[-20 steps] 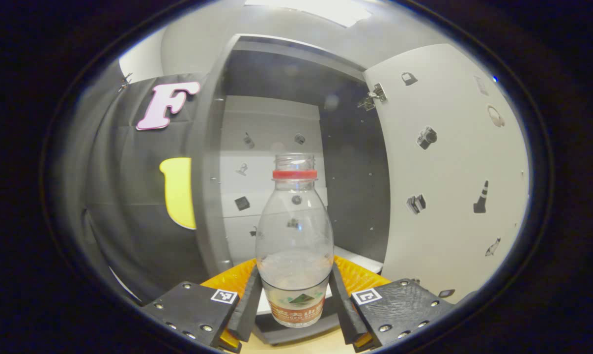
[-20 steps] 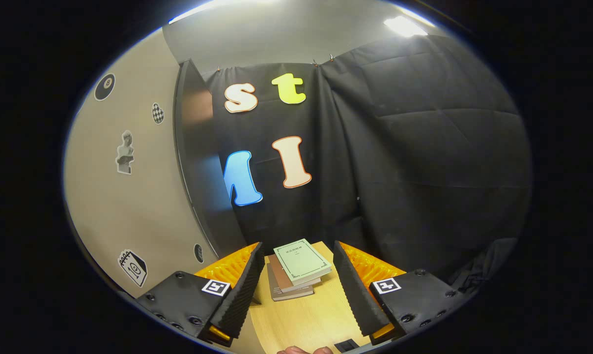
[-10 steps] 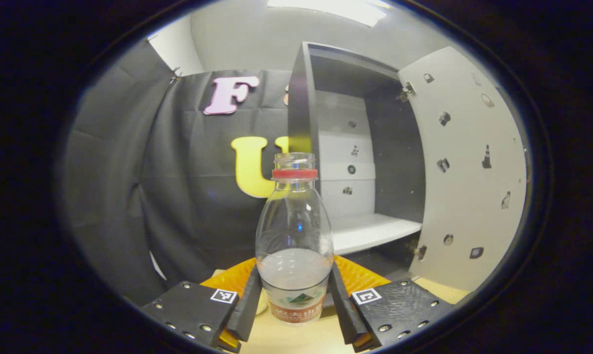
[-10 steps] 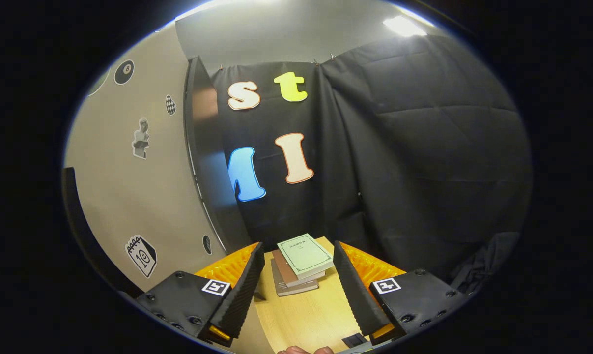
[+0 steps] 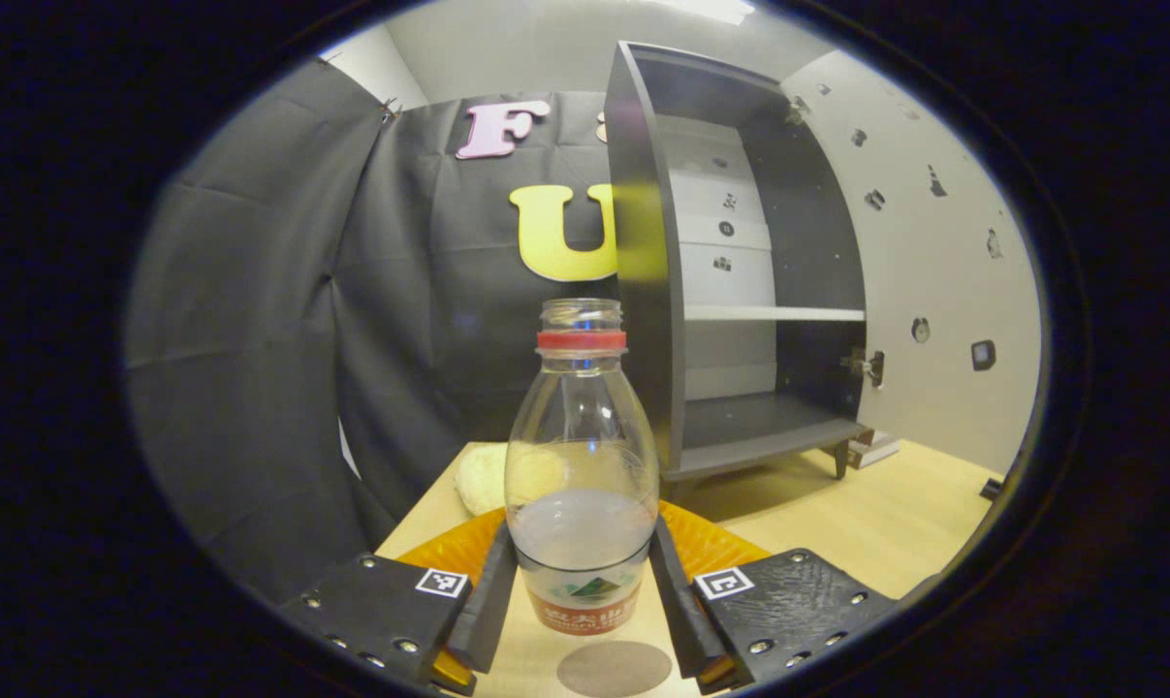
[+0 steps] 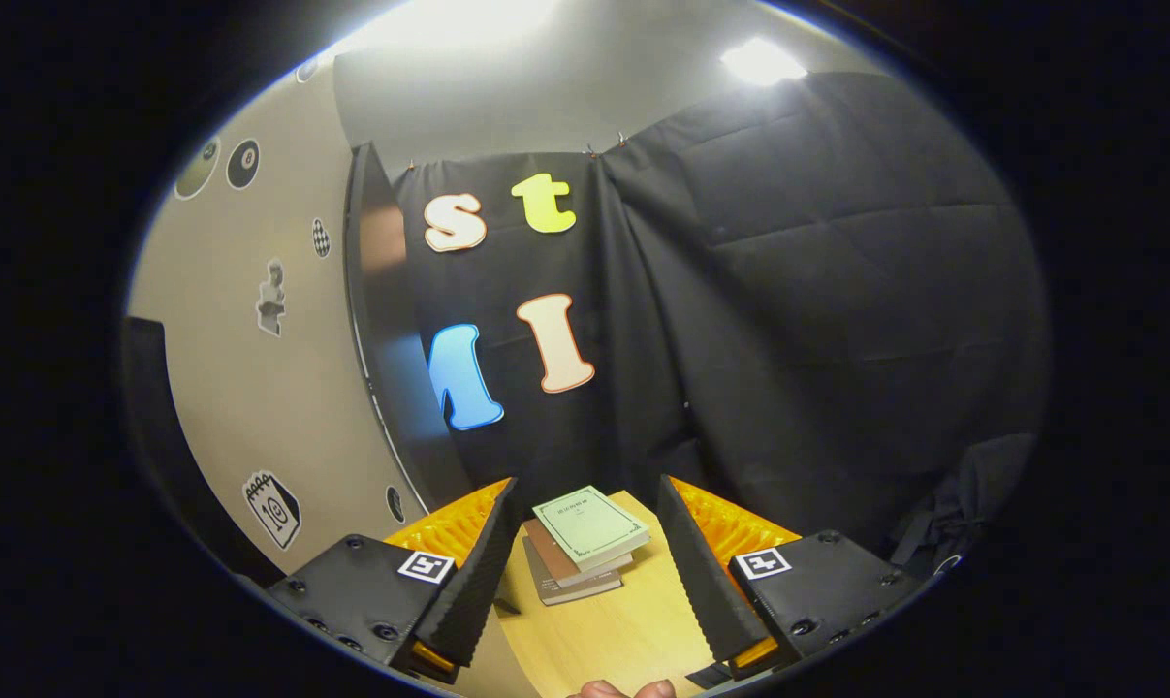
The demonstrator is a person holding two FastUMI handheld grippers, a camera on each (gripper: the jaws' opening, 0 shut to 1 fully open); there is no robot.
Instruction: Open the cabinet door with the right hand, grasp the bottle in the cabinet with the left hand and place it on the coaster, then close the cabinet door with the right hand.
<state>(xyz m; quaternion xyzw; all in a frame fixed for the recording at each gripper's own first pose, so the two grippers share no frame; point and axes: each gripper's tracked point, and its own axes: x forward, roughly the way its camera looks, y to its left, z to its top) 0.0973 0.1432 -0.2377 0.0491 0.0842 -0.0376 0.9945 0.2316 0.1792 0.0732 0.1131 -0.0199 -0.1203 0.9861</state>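
Note:
A clear plastic bottle (image 5: 582, 456) with a red neck ring, no cap and some water in it stands upright between the two fingers of my left gripper (image 5: 582, 582), which is shut on its lower part. Just below its base a round grey coaster (image 5: 614, 668) lies on the wooden table (image 5: 866, 523). Behind and to the right stands the dark grey cabinet (image 5: 740, 281), its pale door (image 5: 943, 271) swung open. My right gripper (image 6: 585, 567) is open and holds nothing; that same door's stickered face (image 6: 255, 388) rises at its left.
A stack of books (image 6: 580, 543) lies on the table beyond the right gripper's fingers. A pale roundish object (image 5: 483, 477) sits on the table left of the cabinet. A fingertip (image 6: 623, 690) shows at the bottom of the right gripper view.
My left gripper has carried the bottle out of the cabinet and down toward the table; the coaster has come into view beneath it. The right gripper has shifted only slightly.

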